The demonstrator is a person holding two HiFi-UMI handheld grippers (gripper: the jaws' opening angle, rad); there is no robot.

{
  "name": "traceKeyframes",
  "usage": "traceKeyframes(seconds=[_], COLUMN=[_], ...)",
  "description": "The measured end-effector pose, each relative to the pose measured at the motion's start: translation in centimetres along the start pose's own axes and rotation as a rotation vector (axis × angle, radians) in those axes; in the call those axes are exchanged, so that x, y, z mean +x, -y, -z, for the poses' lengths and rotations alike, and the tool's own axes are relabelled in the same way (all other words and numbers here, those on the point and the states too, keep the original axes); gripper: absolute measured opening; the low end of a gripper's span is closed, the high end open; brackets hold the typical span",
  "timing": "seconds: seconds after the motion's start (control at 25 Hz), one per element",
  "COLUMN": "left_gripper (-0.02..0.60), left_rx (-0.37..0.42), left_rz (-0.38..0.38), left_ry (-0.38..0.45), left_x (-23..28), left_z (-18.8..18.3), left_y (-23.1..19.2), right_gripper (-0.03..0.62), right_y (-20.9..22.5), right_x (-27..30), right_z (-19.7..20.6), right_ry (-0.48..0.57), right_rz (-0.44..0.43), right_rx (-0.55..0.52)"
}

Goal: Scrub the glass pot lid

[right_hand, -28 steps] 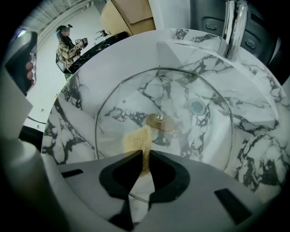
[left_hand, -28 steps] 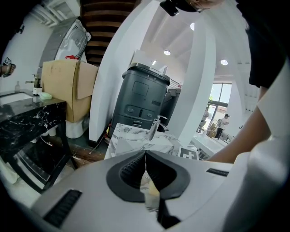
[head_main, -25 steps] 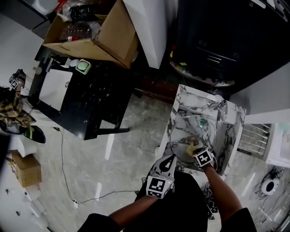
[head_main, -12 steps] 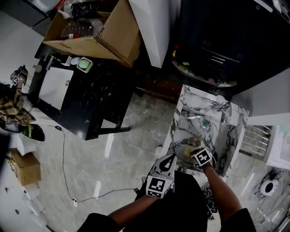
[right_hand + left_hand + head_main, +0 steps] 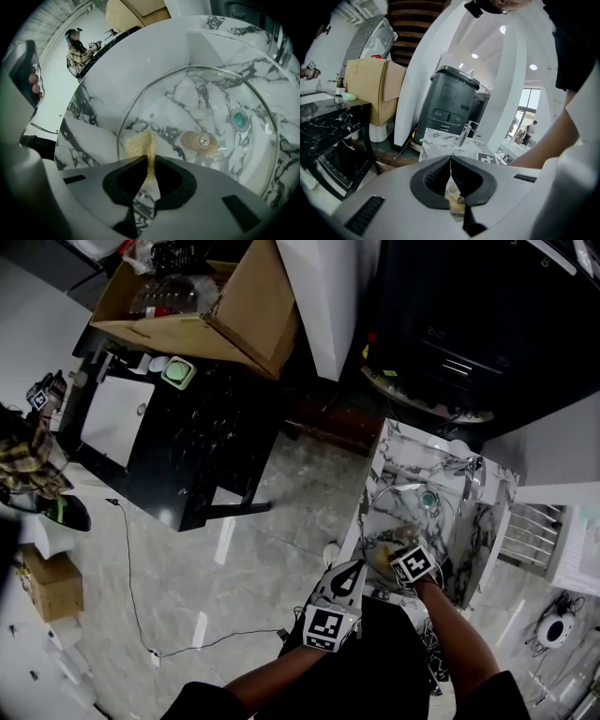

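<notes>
Marble sink with one faucet at its far rim. One glass pot lid lies inside the sink, its brown knob at centre and one teal drain visible through the glass. The right gripper pinches one thin yellow sponge against the lid's near rim, covering that edge in the head view. The left gripper has its jaws closed tip to tip on nothing and is held off the sink's near edge. Beyond are one open cardboard box and one black table.
</notes>
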State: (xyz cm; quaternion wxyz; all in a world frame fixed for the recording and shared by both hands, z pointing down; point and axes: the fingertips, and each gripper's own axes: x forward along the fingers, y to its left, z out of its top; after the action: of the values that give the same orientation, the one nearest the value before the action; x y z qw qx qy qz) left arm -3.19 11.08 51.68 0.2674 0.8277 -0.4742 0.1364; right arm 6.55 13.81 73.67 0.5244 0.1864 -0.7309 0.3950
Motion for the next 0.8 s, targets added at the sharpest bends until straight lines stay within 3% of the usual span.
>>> traceKeyframes(seconds=[0.44,0.8], left_gripper=[0.015,0.015], left_rx=[-0.002,-0.011], left_rz=[-0.008,-0.018], left_ry=[-0.004,-0.004], left_x=[0.3,0.6], left_z=[-0.8,-1.3], left_y=[-2.3,-4.4], right_gripper=[0.057,0.057], right_y=[-0.8,0.0], right_x=[0.6,0.9], right_z=[-3.0,-5.4], right_ry=[0.020,0.058], right_rz=[-0.034,-0.012], right_rx=[0.018,0.004])
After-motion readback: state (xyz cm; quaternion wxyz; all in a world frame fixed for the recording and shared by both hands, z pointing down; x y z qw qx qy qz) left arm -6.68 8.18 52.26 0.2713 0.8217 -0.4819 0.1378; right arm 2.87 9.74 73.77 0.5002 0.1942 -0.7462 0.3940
